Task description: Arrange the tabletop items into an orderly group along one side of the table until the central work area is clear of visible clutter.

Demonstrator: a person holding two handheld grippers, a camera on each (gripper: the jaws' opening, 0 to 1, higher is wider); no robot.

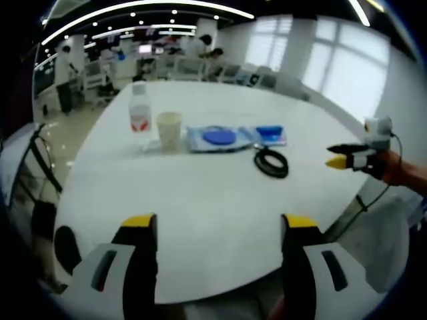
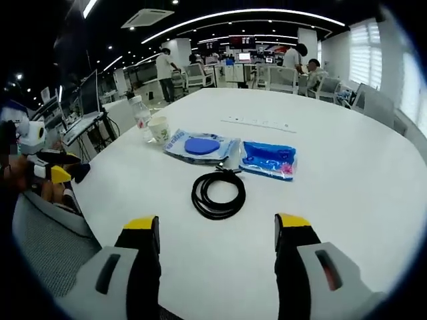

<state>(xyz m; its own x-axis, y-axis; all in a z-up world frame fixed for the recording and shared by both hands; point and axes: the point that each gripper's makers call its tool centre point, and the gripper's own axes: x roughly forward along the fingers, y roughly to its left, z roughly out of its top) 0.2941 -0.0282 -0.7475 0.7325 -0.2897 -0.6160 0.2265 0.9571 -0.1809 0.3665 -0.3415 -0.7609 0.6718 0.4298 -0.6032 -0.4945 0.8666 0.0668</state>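
On the white table (image 1: 200, 200) stand a clear bottle with a red label (image 1: 139, 110) and a paper cup (image 1: 169, 129). Beside them lie a clear packet with a blue disc (image 1: 217, 138), a blue packet (image 1: 269, 135) and a coiled black cable (image 1: 271, 162). My left gripper (image 1: 220, 227) is open above the near table edge, holding nothing. My right gripper (image 2: 217, 229) is open just short of the cable (image 2: 218, 193), with the disc packet (image 2: 200, 146), blue packet (image 2: 268, 159), cup (image 2: 159, 129) and bottle (image 2: 141, 115) beyond. Each gripper appears at the side of the other's view, the right gripper (image 1: 348, 156) and the left gripper (image 2: 57, 167).
A white power strip (image 2: 257, 123) lies farther along the table (image 2: 347, 173). A grey chair (image 2: 47, 247) stands by the table edge. Desks, monitors, chairs and people fill the office behind. Bright windows (image 1: 333, 67) line one wall.
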